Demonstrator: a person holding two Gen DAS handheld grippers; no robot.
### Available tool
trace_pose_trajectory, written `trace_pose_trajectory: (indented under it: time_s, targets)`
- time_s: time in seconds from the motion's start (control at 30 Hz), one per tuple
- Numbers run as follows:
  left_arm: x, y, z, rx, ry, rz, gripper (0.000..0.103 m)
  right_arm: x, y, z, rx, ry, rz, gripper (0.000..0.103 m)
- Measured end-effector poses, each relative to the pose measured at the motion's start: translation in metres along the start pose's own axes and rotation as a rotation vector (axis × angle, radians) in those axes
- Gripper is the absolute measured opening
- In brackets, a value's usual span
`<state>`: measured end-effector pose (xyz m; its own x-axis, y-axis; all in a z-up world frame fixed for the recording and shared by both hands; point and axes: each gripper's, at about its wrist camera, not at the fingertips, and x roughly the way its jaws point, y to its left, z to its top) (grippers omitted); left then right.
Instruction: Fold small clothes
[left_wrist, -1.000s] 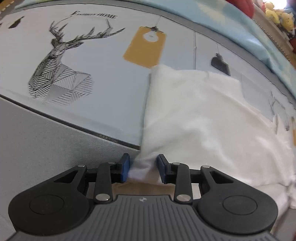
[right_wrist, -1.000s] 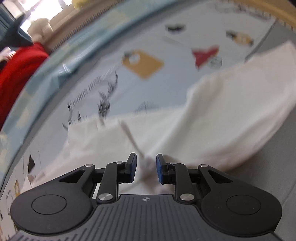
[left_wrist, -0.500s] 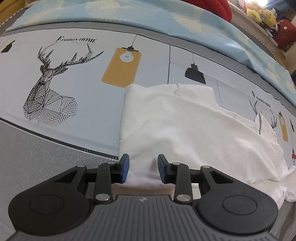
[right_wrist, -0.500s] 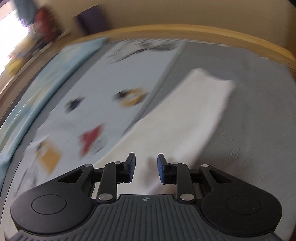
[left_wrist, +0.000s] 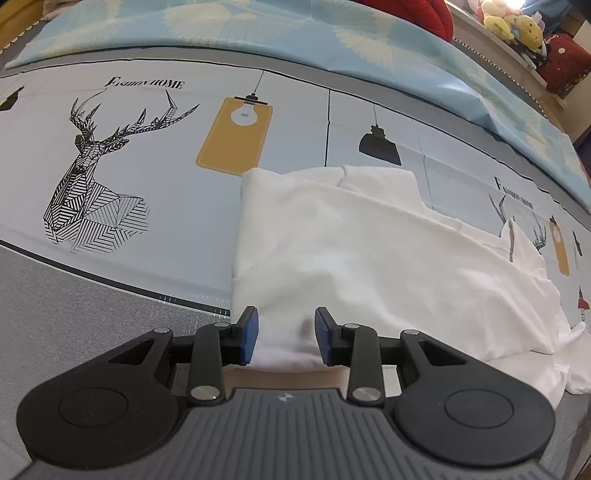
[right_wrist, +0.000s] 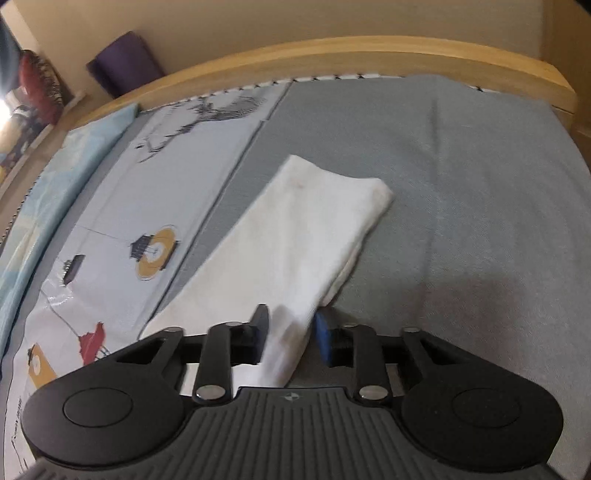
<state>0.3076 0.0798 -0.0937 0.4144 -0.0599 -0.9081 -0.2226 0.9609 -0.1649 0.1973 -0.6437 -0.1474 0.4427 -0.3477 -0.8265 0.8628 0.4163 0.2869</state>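
Left gripper (left_wrist: 286, 334) — jaws set at a middling width, blue pads (left_wrist: 248, 334) pressed on a bunched near edge of the white garment (left_wrist: 332, 240). Beyond the pads, spread flat over the printed sheet (left_wrist: 177, 177), its far end folded and lying just below a black lamp print (left_wrist: 380, 147). Loose folds piled to the right.

Right gripper (right_wrist: 290, 334) — narrower, jaws closing. Between them, a strip of the white garment (right_wrist: 306, 229), lying against the left finger (right_wrist: 260, 328); a thin dark gap on the side of the blue right pad (right_wrist: 323, 338), so no squeeze from both sides as far as can be seen. Ahead, a long folded band, mostly on the grey blanket (right_wrist: 461, 184), its left edge along the border of the printed sheet.

Counted:
- two grippers, one per view
- one white garment, one end in each gripper
- in the left wrist view: two deer prints (left_wrist: 96, 170), two yellow bulb tags (left_wrist: 234, 136), one black lamp print
- one light blue cover (left_wrist: 258, 26) along the far side
- one red cushion (left_wrist: 413, 14); soft toys (left_wrist: 513, 26) on the ledge, too bunched to count
- in the right wrist view: one wooden bed rail (right_wrist: 369, 51) and one purple thing (right_wrist: 125, 59) behind it
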Motion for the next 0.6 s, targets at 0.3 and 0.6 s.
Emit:
trace_pose_trajectory:
  time_s: [0.3,0.6]
  targets:
    - [-0.015,0.022,0.0,-0.013,-0.02,-0.001,0.037,-0.044,0.052,-0.011,-0.149,-0.211,-0.027,0.004]
    - [-0.029,0.038,0.002,-0.063,-0.039,-0.008,0.037,-0.172,0.207,-0.146,-0.63,-0.455,0.429,0.004]
